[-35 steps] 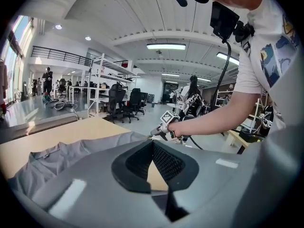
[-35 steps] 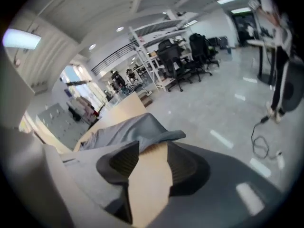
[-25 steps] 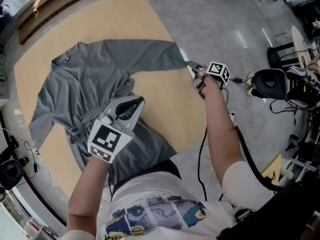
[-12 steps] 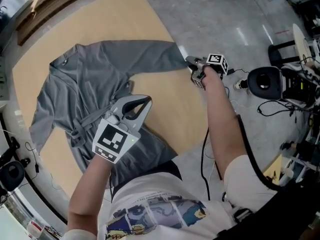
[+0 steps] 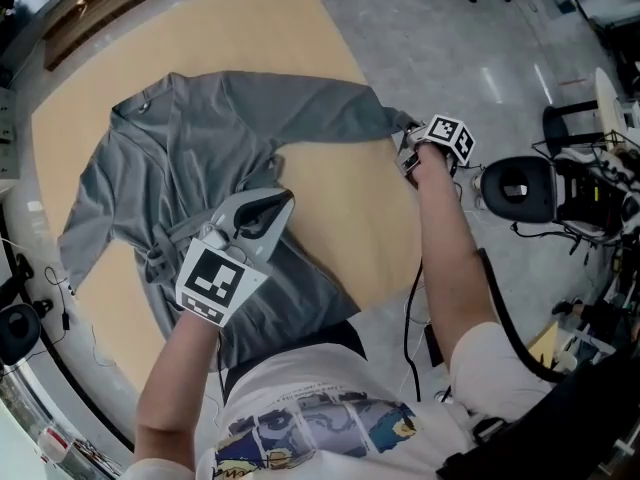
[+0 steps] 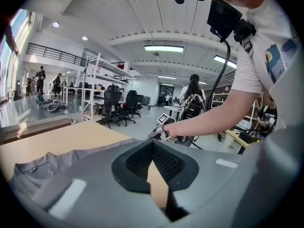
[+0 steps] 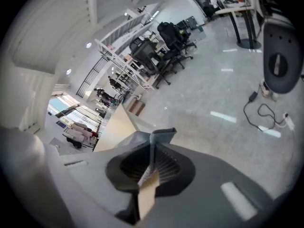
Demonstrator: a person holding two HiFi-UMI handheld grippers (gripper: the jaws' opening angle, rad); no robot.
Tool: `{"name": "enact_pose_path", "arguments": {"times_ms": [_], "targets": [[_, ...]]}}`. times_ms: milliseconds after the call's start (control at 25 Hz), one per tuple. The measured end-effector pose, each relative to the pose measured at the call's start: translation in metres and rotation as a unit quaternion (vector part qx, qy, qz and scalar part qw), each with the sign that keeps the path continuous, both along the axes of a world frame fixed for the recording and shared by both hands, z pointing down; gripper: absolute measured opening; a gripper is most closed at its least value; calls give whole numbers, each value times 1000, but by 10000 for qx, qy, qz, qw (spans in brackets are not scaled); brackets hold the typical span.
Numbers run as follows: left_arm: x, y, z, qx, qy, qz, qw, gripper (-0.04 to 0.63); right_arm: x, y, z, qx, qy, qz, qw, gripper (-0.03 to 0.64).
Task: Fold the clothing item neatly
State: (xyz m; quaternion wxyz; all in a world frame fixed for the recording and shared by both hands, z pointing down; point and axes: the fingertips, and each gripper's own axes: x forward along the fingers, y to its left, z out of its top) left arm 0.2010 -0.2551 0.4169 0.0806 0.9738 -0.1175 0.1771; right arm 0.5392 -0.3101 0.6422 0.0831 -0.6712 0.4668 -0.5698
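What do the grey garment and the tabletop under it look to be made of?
Garment: thin, soft cloth, perhaps a jersey knit, matte grey; it lies limp with soft creases. The fibre cannot be told.
Table: light wood or wood-look laminate, smooth with little shine; an even tan surface, its grain too fine to make out.

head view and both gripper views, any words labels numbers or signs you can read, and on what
No readable words or numbers in any view.
Left cube: black-and-white square marker, no letters.
Right cube: same kind of marker, no letters.
T-shirt print: comic-style picture, any lettering too blurred to read.
Robe: no lettering visible.
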Motion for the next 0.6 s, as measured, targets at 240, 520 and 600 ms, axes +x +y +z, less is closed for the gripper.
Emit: {"name": "enact_pose_path", "arguments": {"times_ms": [240,520,600], "targets": [[-33,-5,-4,-37,69,-280,9996,5,-14,-35,-53,456,1190,-589,9901,17],[-91,-4,-6,-96,191,-592,9980,5,-76,-82,-105,833,2216,-1460,9606,17],[-108,-6,-8,-100,220,-710,9972,5,-103,-99,-120,938,2405,-1776,9496,17]]}}
